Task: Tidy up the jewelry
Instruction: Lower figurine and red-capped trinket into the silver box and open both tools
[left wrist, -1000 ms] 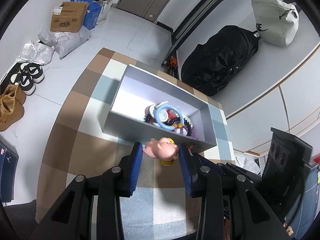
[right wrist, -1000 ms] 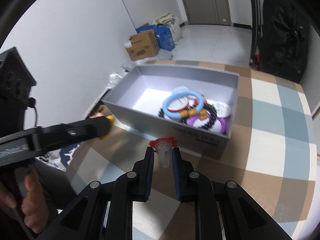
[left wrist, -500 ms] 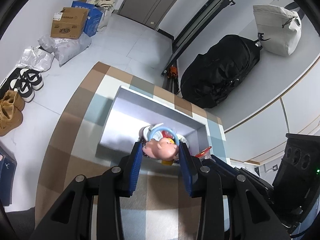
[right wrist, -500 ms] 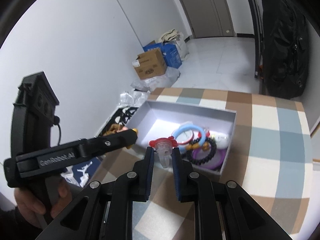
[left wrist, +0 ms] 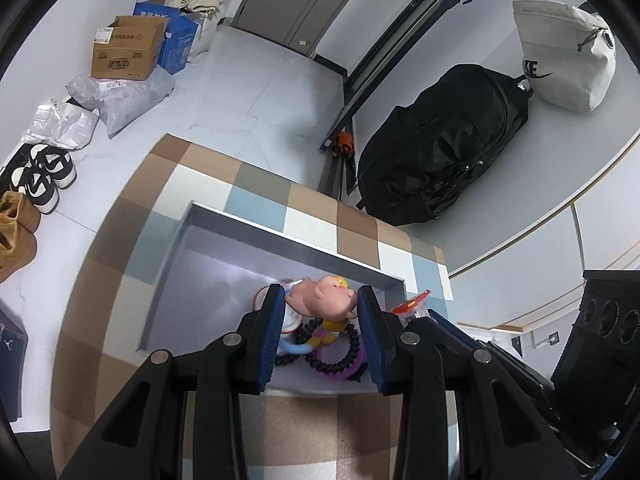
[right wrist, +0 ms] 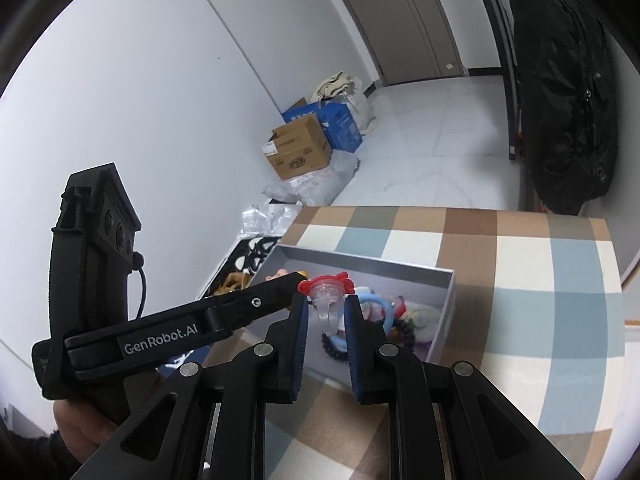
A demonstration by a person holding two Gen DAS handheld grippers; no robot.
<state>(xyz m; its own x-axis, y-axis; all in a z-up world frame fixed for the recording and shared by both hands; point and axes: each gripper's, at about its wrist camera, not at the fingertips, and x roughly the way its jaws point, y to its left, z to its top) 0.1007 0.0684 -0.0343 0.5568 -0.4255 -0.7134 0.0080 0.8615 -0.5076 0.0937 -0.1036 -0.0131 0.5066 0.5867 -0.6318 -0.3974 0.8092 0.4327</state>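
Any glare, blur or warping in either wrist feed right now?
Left wrist: sharp, a bright glare patch on the grey box floor, dark corners and curved walls from the fisheye. Right wrist: also sharp, the white wall evenly lit, the checked tablecloth bowed.

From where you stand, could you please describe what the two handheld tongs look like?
Both are matte black plastic with silver pivot screws and ribbed blue pads lining the fingers. The left tongs show in the right view as a long black body printed "GenRobot.AI" in white, with a boxy black handle block bearing round lenses and a thin black cable. The right tongs have the same build.
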